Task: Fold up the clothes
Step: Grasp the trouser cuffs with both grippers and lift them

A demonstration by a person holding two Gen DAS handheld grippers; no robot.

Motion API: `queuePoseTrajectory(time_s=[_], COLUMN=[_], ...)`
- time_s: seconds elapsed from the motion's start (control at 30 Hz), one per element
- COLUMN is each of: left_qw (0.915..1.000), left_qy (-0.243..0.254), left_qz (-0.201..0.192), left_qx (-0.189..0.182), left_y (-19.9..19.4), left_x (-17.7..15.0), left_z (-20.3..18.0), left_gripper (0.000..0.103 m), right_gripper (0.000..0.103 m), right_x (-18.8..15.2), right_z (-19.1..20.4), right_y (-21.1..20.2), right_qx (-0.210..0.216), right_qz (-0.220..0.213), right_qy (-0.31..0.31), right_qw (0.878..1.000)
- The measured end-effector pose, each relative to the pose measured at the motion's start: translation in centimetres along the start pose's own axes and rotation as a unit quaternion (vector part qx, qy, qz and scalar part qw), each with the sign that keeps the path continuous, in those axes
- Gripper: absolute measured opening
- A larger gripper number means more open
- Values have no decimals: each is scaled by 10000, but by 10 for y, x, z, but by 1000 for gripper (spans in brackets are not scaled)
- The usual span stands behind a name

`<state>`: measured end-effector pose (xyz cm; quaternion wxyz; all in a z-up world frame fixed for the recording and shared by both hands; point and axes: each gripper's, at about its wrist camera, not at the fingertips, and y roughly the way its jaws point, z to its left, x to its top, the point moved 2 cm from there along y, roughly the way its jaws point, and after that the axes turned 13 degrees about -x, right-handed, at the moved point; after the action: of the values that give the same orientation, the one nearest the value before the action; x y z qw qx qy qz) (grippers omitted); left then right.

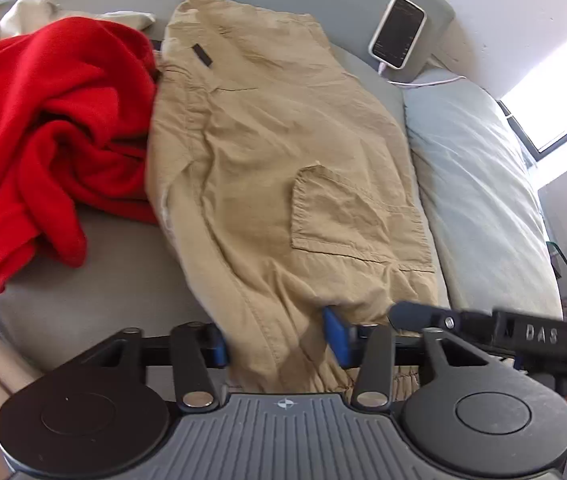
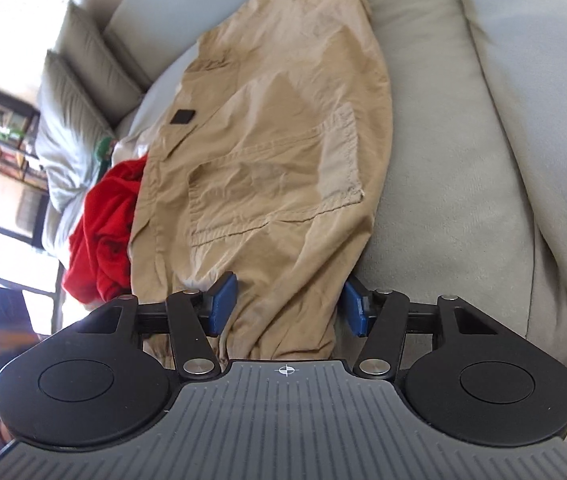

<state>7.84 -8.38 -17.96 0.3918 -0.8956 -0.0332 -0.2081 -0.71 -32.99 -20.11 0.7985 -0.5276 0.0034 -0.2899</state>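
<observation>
Tan cargo trousers lie lengthwise on a grey sofa, folded leg on leg, waist at the far end. They also show in the right wrist view. My left gripper is open, its blue pads on either side of the cuff end of the trousers. My right gripper is open the same way, astride the lower leg cloth. In the left wrist view the right gripper's black finger reaches in from the right beside the cuff. Neither pair of pads presses the cloth.
A crumpled red garment lies left of the trousers, with a white garment behind it. A phone on a cable rests on the sofa back. A pale cushion sits to the right. Sofa back cushions run alongside.
</observation>
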Motion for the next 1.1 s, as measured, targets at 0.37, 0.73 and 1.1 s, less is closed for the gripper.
queuePoseTrajectory(time_s=[0.37, 0.73, 1.1], left_qw=[9974, 9913, 9847], left_qy=[-689, -981, -1540], left_qz=[37, 259, 788], left_qx=[-230, -836, -216], left_y=[-19, -75, -44], left_x=[4, -22, -39], left_z=[5, -24, -16], left_gripper=[12, 11, 11], right_gripper=[22, 19, 20], right_x=[-21, -33, -59], right_z=[2, 5, -3], right_y=[-20, -102, -94], right_qx=[-176, 14, -207], right_qz=[107, 330, 903], right_qy=[-86, 422, 1131], right_qw=[9998, 9986, 9893])
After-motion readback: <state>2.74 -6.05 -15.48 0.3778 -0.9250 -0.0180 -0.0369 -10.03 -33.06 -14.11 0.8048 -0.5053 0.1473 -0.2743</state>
